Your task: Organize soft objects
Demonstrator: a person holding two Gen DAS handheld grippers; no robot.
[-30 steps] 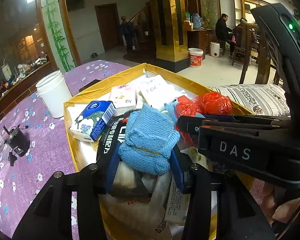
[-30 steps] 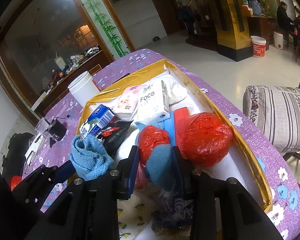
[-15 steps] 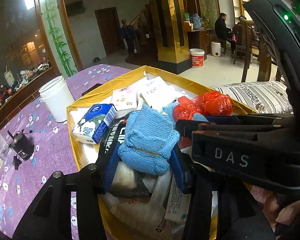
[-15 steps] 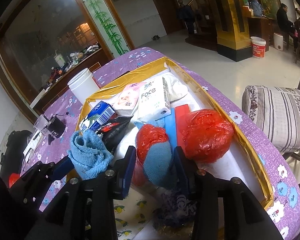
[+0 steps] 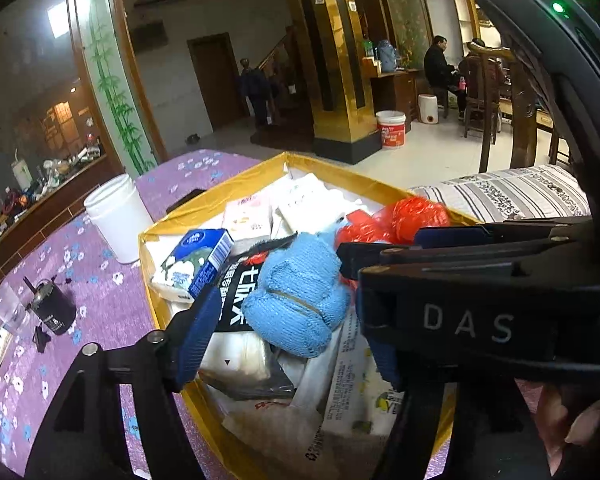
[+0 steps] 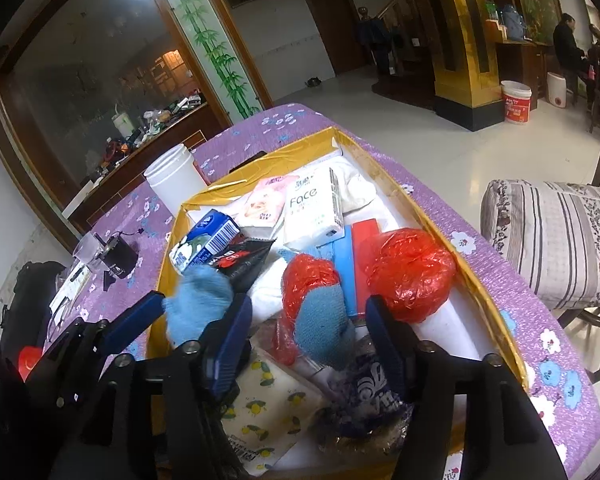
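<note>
both soft bundles look to have been dropped off in the gold-walled cardboard tray [image 6: 440,236] on the purple flowered tablecloth [image 5: 100,280]. the left gripper [image 5: 284,312] has just been opening its jaws, and the rolled light-blue knitted cloth [image 5: 296,300] sits between them, resting on a black snack packet [image 5: 240,296] with a gap showing at the blue pad on the left, so it seems to be let go rather than squeezed. the far pad is hidden behind the other tool, so contact there can't be told.

same story on the other side: the right gripper [image 6: 308,320] has also just been opening, and the blue cloth wrapped in red plastic film [image 6: 316,304] lies between its spread jaws with clear space on both sides, lying on the pile in the tray.

as for progress, a good chunk seems done: a white "face" tissue pack [image 6: 312,208], a pink tissue pack [image 6: 266,204], a blue and white carton [image 6: 204,240], a bigger red plastic-wrapped ball [image 6: 408,272] and a lemon-print tissue pack [image 6: 268,408] are already piled in there. nothing soft is spotted outside the tray, only a white plastic jar [image 5: 116,216] and a small black cup [image 5: 52,312]. what's probably left is pulling both tools back, and maybe tidying the heap, since it's more dumped than arranged.
</note>
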